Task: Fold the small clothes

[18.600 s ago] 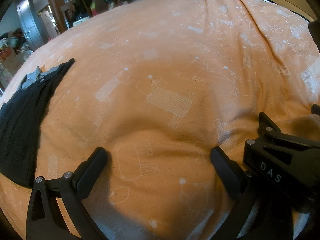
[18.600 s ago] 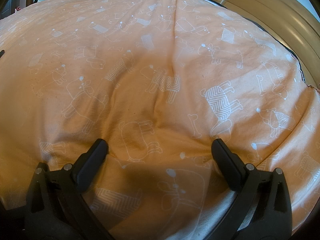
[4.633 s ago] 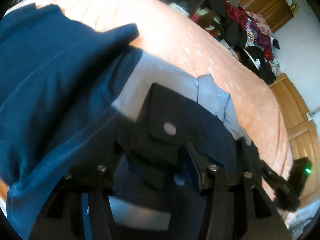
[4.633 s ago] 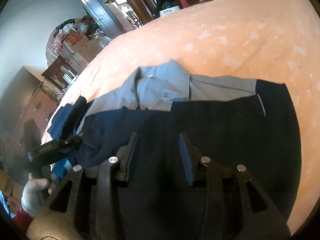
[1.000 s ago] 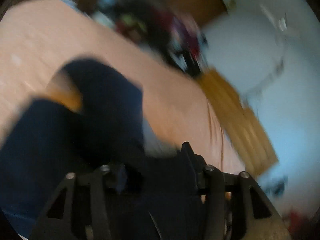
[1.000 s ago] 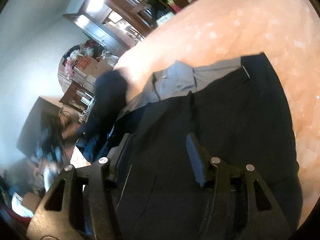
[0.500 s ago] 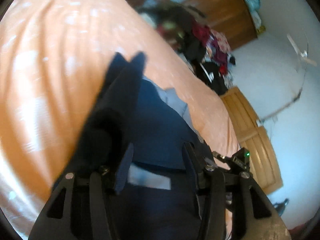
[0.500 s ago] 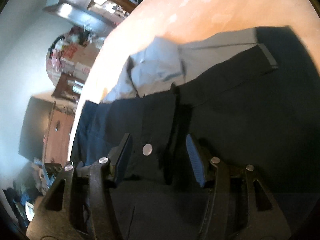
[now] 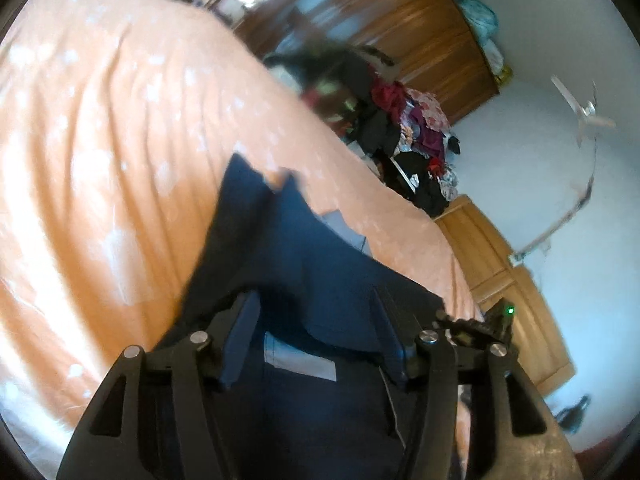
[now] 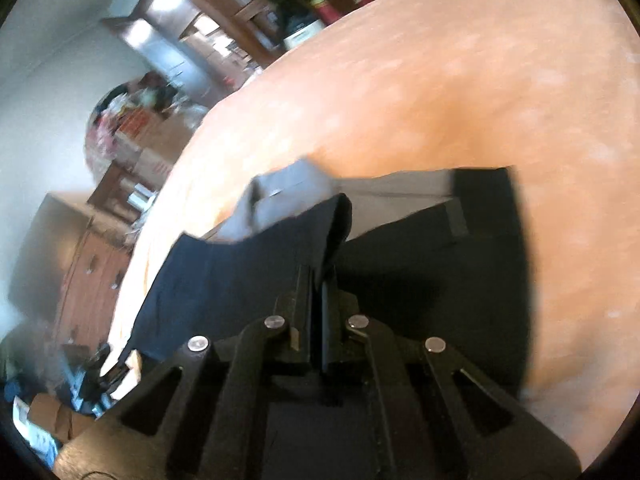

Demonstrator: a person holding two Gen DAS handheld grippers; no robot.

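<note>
Two grippers work the dark shirt (image 10: 420,264) lying on the bed (image 10: 460,80). Our right gripper (image 10: 318,280) is pressed together, pinching a raised fold of its cloth; our left gripper (image 9: 316,336) hangs spread over the navy fabric, gripping nothing, as far as the blur lets us judge. We need to carry the fold across. Open bedspread lies beyond; the bed's edge is near on our left.

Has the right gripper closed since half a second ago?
Yes. The right gripper was open over the dark shirt; now its fingers pinch a fold of it above the orange bedspread.
</note>
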